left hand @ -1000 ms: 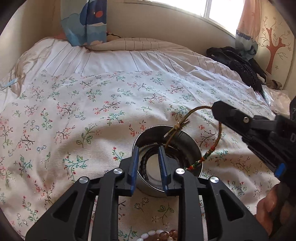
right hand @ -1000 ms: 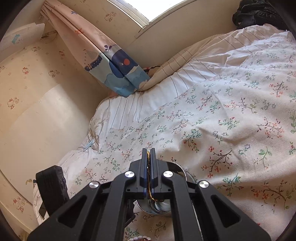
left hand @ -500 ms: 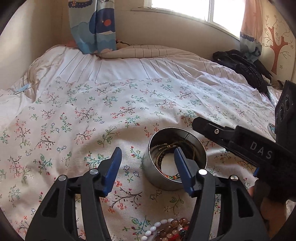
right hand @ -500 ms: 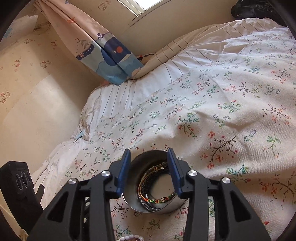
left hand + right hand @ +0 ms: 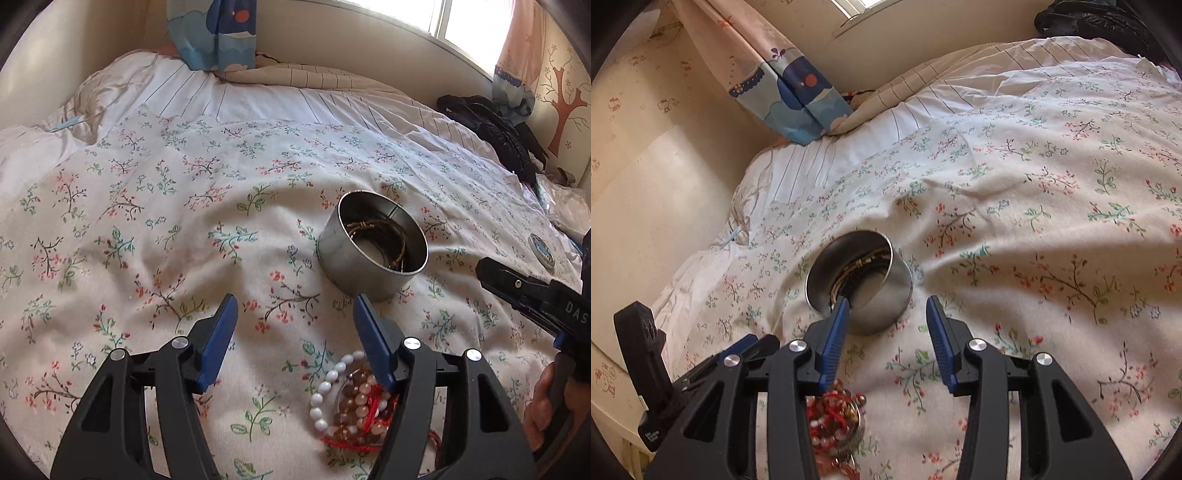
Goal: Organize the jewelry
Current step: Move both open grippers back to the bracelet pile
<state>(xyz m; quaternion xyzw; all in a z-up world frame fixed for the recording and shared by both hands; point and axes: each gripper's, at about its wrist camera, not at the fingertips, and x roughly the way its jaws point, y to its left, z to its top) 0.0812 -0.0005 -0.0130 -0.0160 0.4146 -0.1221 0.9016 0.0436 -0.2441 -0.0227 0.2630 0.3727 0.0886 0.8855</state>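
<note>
Left wrist view: we log our left gripper point(image 5: 293, 328) spread wide and empty, hovering over the floral bed point(image 5: 155, 206). The tin point(image 5: 371, 251) stands upright ahead and slightly right of it, apart from both fingers, with cord bracelets point(image 5: 380, 236) coiled inside. The bead pile point(image 5: 354, 402), white, amber and red-threaded, lies on the bed below the right finger, partly hidden by it.

Right wrist view: we log our right gripper point(image 5: 886, 326) likewise wide and empty. The tin point(image 5: 871, 295) sits just ahead, left of centre; the bead pile point(image 5: 836, 415) lies beneath the left finger, partly hidden.

Key relation, by our judgement: the pile lies between the two grippers, nearer than the tin and low in both views. Either gripper must draw back and dip to reach it; the left looks marginally closer. The tin waits straight beyond the pile.
</note>
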